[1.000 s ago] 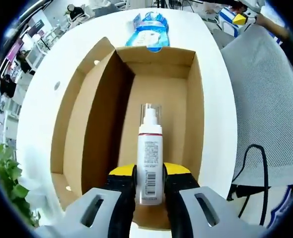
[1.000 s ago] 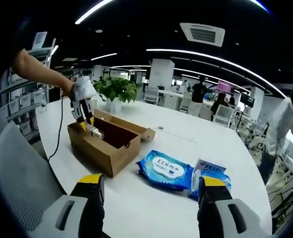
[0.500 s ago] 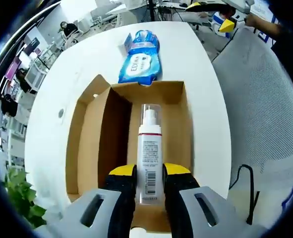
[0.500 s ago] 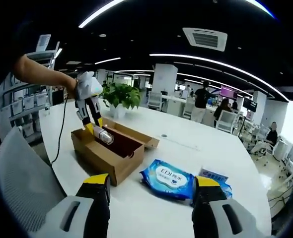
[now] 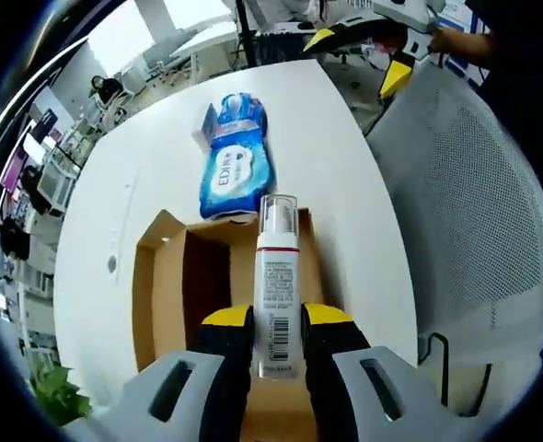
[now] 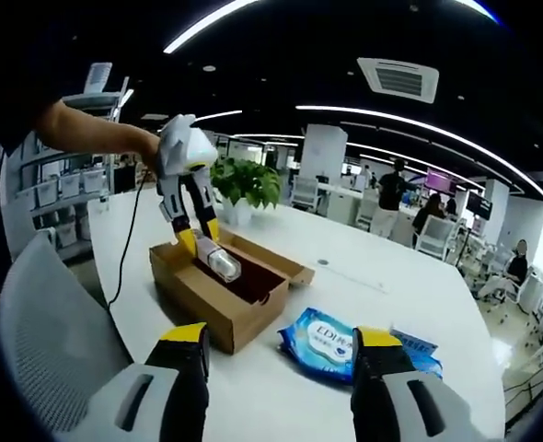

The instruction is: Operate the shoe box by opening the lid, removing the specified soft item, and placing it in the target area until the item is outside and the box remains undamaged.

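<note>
A matt brown cardboard shoe box (image 5: 175, 295) sits on a smooth, glossy white desk (image 5: 161, 175). The spray bottle (image 5: 276, 295) is smooth white plastic with a clear cap; the blue wipes pack (image 5: 235, 175) is shiny plastic film. A grey mesh chair (image 5: 465, 239) looks woven.

1 box (image 6: 218, 296), 1 bottle (image 5: 276, 285), 2 wipe pks (image 6: 327, 343)

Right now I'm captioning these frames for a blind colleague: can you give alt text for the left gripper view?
The left gripper is shut on a white spray bottle, held above an open cardboard shoe box on a white table. Beyond the box lies a blue wipes pack, and a grey mesh chair stands to the right.
</note>
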The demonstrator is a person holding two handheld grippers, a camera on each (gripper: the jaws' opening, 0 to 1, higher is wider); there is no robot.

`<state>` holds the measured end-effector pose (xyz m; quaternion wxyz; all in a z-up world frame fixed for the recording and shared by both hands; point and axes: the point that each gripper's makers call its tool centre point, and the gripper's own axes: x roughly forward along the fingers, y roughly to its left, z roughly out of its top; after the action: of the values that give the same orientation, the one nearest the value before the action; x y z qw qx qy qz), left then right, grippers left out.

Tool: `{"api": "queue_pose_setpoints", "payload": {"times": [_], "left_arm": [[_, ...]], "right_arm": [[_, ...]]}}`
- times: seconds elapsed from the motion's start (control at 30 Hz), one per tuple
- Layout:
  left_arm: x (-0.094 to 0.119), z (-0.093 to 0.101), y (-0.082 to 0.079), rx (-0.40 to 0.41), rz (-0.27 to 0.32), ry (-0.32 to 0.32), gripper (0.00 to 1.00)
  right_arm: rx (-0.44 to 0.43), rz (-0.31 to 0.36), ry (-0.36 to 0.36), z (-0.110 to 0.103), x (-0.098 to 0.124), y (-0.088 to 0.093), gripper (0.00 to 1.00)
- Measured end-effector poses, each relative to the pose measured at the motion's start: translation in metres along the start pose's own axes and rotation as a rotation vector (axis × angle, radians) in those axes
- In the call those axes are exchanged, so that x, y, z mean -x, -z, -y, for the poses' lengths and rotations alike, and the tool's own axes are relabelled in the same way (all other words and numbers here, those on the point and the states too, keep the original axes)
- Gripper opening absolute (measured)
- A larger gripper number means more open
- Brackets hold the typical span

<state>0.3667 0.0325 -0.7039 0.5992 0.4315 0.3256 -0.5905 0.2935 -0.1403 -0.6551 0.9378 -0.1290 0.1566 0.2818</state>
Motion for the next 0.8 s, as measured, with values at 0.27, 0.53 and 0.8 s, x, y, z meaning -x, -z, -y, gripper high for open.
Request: {"api": "queue_pose_setpoints", "payload": {"times": [0.27, 0.53, 0.8], "left_arm": [[-0.001, 0.013, -0.017, -0.051, 0.025, 0.029, 0.19], [-0.001, 0.023, -0.027, -0.08, 0.038, 0.052, 0.19], [-0.004, 0.027, -0.036, -0.108, 0.052, 0.072, 0.19]], "right_arm": [[0.008, 0.043, -0.037, -0.01, -0.001, -0.011, 0.52], [0.005, 0.057, -0.053, -0.016, -0.003, -0.015, 0.46], [0.009, 0.063, -0.071, -0.021, -0.005, -0.019, 0.4]]}}
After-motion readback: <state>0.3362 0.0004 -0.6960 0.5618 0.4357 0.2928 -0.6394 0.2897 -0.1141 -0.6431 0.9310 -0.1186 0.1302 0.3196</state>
